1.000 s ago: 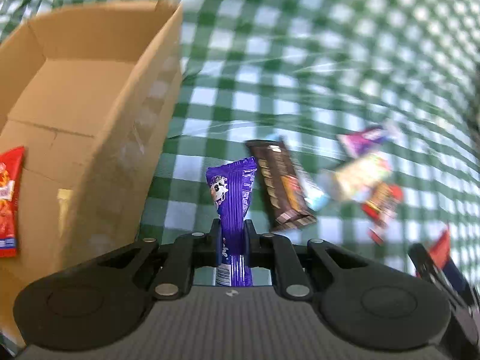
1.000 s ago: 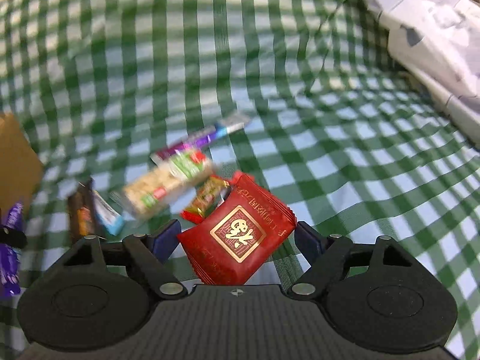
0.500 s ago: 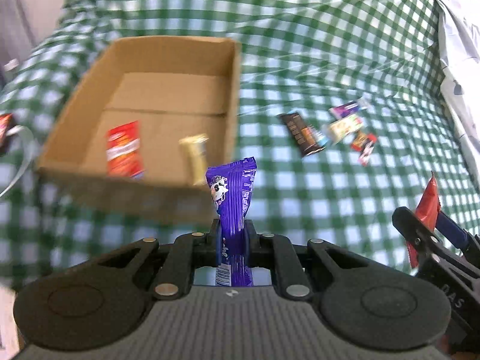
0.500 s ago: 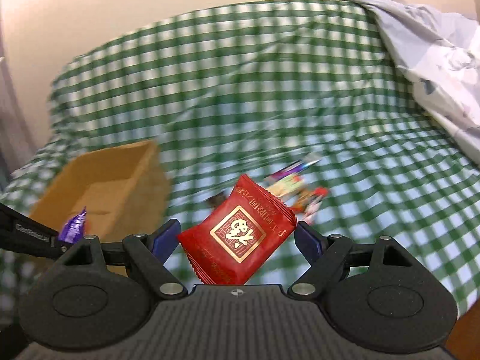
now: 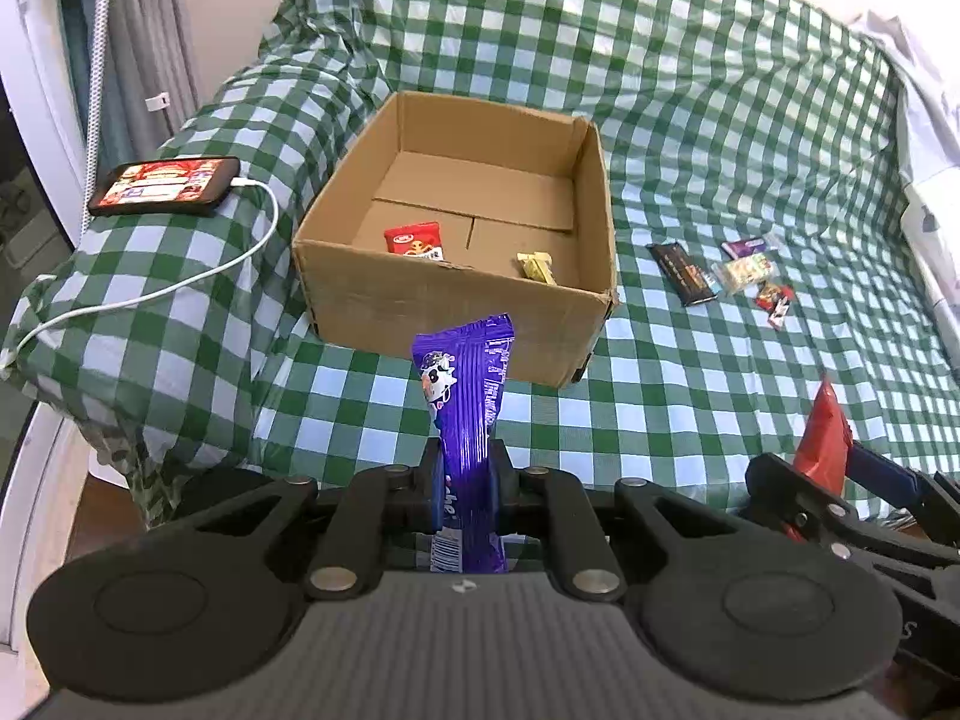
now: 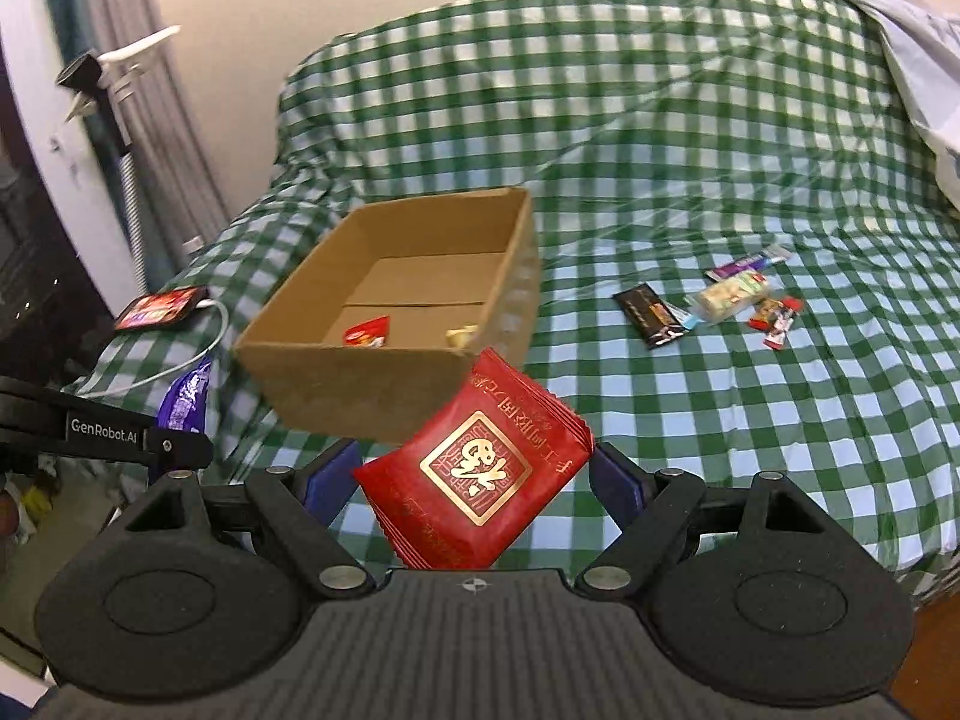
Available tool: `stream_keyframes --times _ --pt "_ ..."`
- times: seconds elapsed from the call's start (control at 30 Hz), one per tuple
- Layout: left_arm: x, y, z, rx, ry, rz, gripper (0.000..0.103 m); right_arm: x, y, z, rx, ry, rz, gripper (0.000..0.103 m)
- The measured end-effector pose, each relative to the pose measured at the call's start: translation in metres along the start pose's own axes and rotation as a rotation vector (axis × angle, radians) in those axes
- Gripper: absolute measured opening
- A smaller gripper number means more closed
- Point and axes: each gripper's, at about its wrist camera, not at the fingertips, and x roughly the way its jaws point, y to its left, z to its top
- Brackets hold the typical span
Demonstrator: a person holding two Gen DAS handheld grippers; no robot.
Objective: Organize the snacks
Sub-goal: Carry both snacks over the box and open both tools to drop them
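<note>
My left gripper [image 5: 467,480] is shut on a purple snack bar [image 5: 465,384], held upright in front of the open cardboard box [image 5: 456,306]. My right gripper [image 6: 474,480] is shut on a red snack packet [image 6: 474,480], held before the box [image 6: 360,384]. The box holds a red packet [image 5: 415,240] and a small yellow snack [image 5: 536,267]. Several loose snacks lie on the checked cloth to the box's right: a dark chocolate bar [image 5: 684,273], a pale packet [image 5: 744,273], a purple bar [image 5: 744,247] and a small red candy [image 5: 774,297]. The right gripper shows in the left wrist view [image 5: 840,480].
A phone [image 5: 165,185] on a white charging cable [image 5: 180,282] lies on the cloth left of the box. The bed's near edge drops off at the lower left. A grey-white quilt [image 6: 900,36] lies at the far right. A wall and curtain stand to the left.
Both grippers have pulled back and up from the loose snacks, each carrying its snack. The box and whole bed have come into view.
</note>
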Motion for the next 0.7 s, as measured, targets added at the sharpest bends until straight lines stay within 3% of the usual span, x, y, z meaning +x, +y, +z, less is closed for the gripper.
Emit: stream_keyframes --times 0.33,0.7 --pt "-0.013 0.016 -0.013 -0.022 -0.034 -0.028 0.014 -0.018 0.02 -0.001 -0.05 -0.028 -0.033 0.084" --pt "-0.002 0.025 -0.008 -0.043 -0.01 -0.036 0.014 -0.007 0.025 0.0 -0.075 0.007 -0.044 0.084"
